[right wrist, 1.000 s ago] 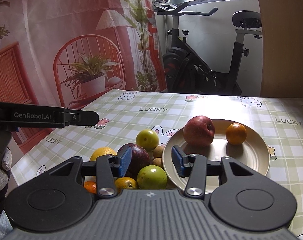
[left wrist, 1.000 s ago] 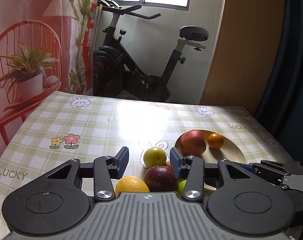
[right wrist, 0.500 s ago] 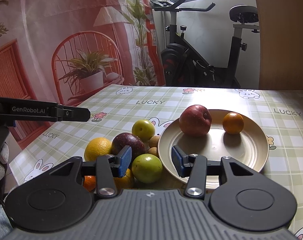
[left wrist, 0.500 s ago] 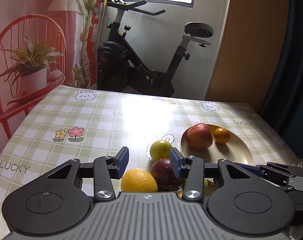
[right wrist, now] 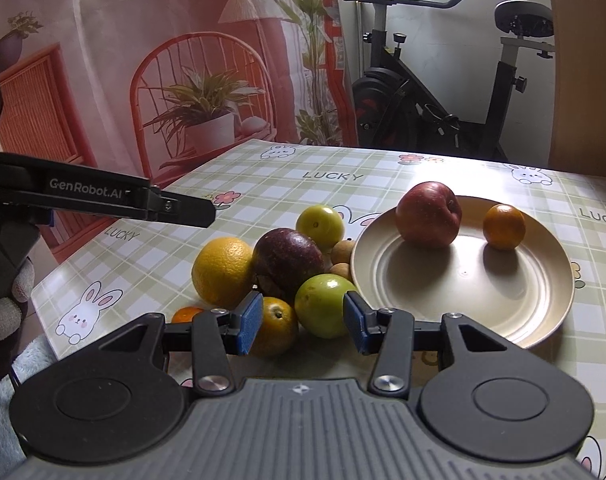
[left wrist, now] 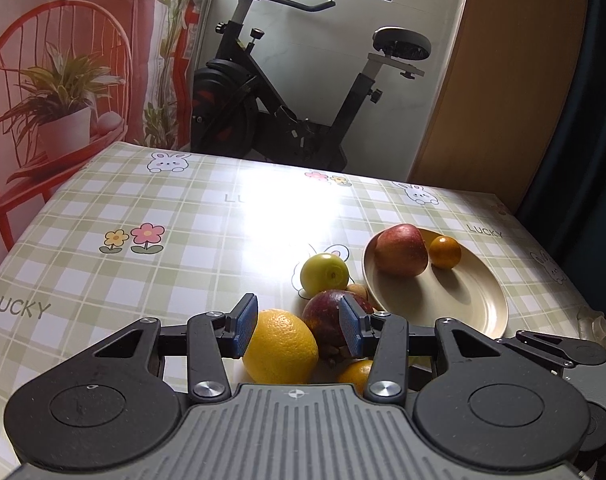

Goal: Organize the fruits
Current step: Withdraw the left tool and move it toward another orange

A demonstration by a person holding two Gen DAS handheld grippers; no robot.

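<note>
Both claws have drawn back from the fruit pile over the last second; left claw (left wrist: 299, 330) jaws apart, empty, big yellow-orange orange (left wrist: 281, 346) and dark purple-red round fruit (left wrist: 335, 326) just ahead; right claw (right wrist: 299, 324) jaws apart, empty, facing a round green fruit (right wrist: 323, 304). Red apple (right wrist: 428, 214) and small orange mandarin (right wrist: 504, 221) sit on the beige round plate (right wrist: 523, 312); remaining pile lies on the checked counter (left wrist: 103, 264) beside the plate. No fruit picked yet; next target probably the green fruit, though uncertain.

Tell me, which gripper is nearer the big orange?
Left. The left gripper hangs open right over the big orange; the right gripper sits open beyond the green fruit.
</note>
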